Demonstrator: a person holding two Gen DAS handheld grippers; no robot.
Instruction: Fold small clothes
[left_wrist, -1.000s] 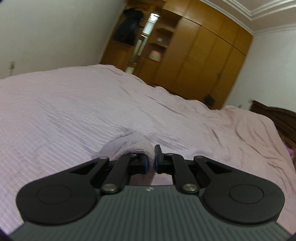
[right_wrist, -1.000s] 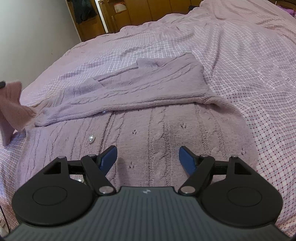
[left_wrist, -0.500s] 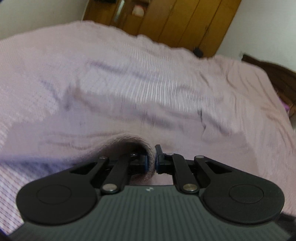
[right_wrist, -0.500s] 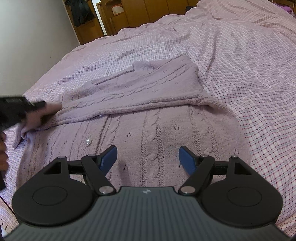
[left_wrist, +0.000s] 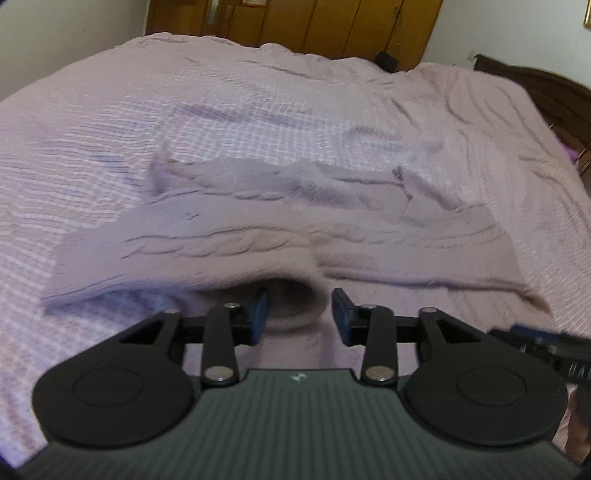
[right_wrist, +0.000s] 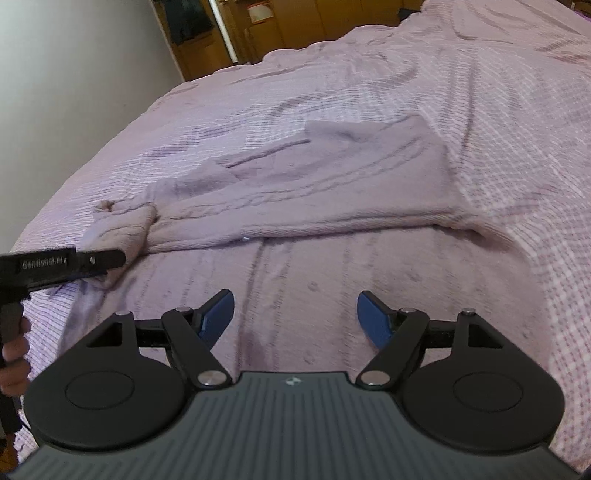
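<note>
Two grippers work over a mauve cable-knit sweater (right_wrist: 332, 192) that lies spread on a bed covered by a pink-and-white checked bedspread (right_wrist: 517, 110). From the right wrist view, the sweater's body lies flat closest to the camera, with one part already folded across it into a slanting band whose edge runs from lower left to the right side. The right gripper (right_wrist: 295, 317) hovers over the sweater's body with its blue-padded fingers (right_wrist: 218, 314) spread wide apart and nothing between them. The left gripper (left_wrist: 299, 314) sits at the sweater's left edge; in its own view the fingers stand parted, and a rolled loop of sleeve cuff (left_wrist: 295, 295) lies in the gap between them, so it is released rather than pinched. In the right wrist view the same left gripper (right_wrist: 110, 258) appears at the left margin, its tip touching the bunched sleeve end (right_wrist: 122, 229), with the person's hand (right_wrist: 14, 354) on its handle below. Wooden wardrobes (left_wrist: 332, 22) stand beyond the bed's far end.
</note>
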